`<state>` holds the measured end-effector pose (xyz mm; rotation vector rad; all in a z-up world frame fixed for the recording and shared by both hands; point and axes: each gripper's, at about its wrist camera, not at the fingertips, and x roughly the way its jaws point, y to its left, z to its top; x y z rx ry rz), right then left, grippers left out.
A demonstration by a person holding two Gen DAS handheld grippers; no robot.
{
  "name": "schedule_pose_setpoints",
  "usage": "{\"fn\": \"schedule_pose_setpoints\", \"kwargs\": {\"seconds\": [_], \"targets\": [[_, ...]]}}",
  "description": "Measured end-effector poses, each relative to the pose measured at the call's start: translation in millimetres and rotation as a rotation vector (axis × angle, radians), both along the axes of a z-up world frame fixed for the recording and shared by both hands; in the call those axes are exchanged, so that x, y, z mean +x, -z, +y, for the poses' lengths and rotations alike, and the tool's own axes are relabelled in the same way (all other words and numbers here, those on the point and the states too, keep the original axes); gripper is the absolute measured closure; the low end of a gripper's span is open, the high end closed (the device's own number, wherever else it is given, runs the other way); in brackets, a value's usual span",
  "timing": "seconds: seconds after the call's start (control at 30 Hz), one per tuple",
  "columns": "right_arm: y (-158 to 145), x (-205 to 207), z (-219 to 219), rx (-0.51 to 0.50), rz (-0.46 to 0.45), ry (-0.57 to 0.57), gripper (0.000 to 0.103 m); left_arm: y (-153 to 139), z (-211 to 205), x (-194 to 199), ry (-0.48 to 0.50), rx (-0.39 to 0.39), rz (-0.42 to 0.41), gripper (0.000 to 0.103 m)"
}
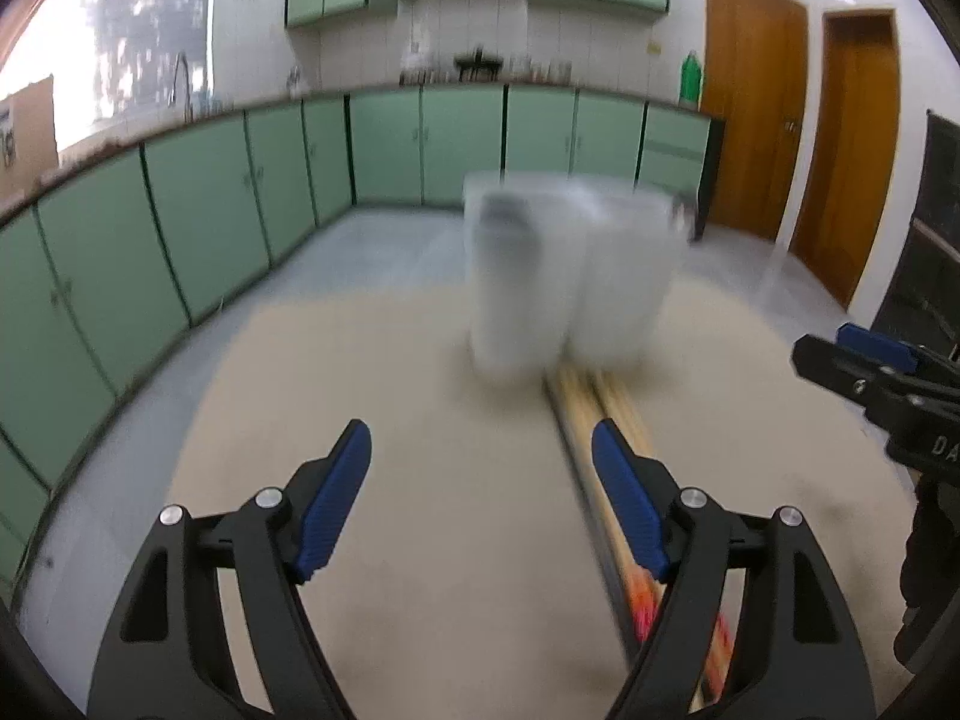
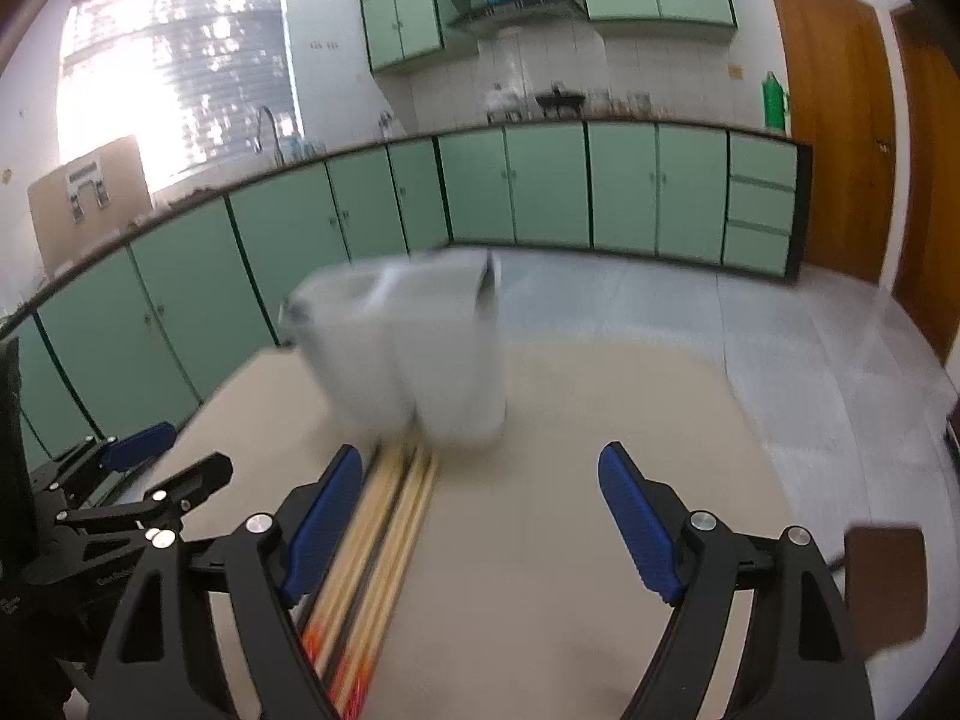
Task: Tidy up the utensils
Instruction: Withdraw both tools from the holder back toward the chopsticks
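Blurred white holder [image 1: 570, 276] behind chopsticks [image 1: 594, 420]; no lettering legible

green cabinets [image 2: 540, 192] along wall | wooden door [image 1: 750, 102] right | green bottle [image 2: 773, 101] on counter | bright window [image 2: 174, 66]

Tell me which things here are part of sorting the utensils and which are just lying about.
For the job: chopsticks, white holder, left gripper, right gripper.
Lying about: brown board, green bottle, cardboard box.

my beige table [image 1: 420, 540] carries a blurred white holder [image 1: 564, 276] and chopsticks [image 1: 585, 414] touching its base.
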<state>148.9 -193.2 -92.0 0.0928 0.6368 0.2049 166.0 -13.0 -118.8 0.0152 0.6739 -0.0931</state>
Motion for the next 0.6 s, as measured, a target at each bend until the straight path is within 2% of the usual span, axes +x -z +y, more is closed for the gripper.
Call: {"fn": "schedule_pose_setpoints", "kwargs": {"seconds": [0.1, 0.23, 0.4, 0.6], "targets": [[16, -29, 4, -0.012, 0.041, 0.004, 0.023, 24, 9, -23, -0.021, -0.002, 0.096, 0.029], [30, -56, 10, -0.011, 0.091, -0.013, 0.024, 43, 15, -47, -0.029, -0.008, 0.169, 0.029], [44, -77, 23, -0.039, 0.150, -0.036, 0.033, 54, 12, -64, -0.050, -0.013, 0.210, 0.028], [60, -94, 36, -0.090, 0.204, -0.059, 0.041, 55, 3, -77, -0.046, 0.019, 0.229, 0.028]]}}
